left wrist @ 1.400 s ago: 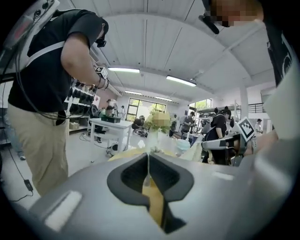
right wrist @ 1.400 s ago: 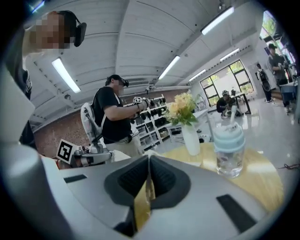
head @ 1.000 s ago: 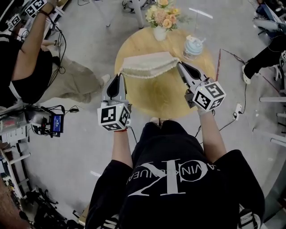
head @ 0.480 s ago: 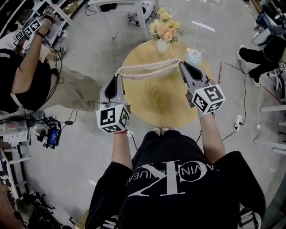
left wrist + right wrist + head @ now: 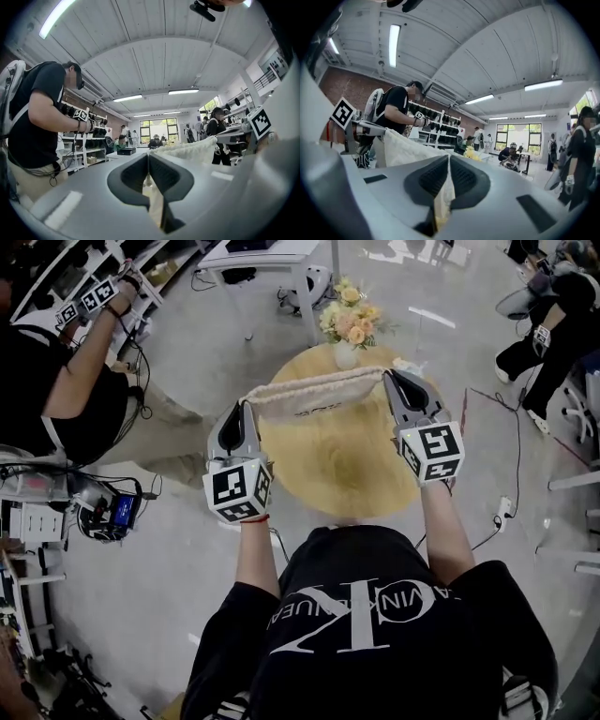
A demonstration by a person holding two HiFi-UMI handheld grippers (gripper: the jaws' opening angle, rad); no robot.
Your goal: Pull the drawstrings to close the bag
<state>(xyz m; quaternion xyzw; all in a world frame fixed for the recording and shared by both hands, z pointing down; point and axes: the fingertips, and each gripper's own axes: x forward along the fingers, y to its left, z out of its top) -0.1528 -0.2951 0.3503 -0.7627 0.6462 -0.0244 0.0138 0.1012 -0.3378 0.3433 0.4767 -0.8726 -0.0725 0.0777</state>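
Head view, bag: the cream fabric drawstring bag [image 5: 314, 395] is stretched level between both grippers and appears lifted off the round wooden table [image 5: 347, 474]; its top edge is gathered into ruffles
Left gripper view, jaws: left gripper [image 5: 148, 157] is closed tight on a cream strip at the bag's left end; whether that strip is cord or cloth cannot be told
Right gripper view, jaws: right gripper [image 5: 448, 159] is likewise clamped shut on cream material at the bag's right end, with a fold hanging below the pads
Step in hand: judged as the closing pull, well advanced, since the mouth already looks puckered
Method: draw both ends apart evenly and level, keep both clamps firm, and stop once the mouth is fully cinched
Surroundings: a white vase of pale flowers [image 5: 349, 324] stands at the table's far edge, near the bag
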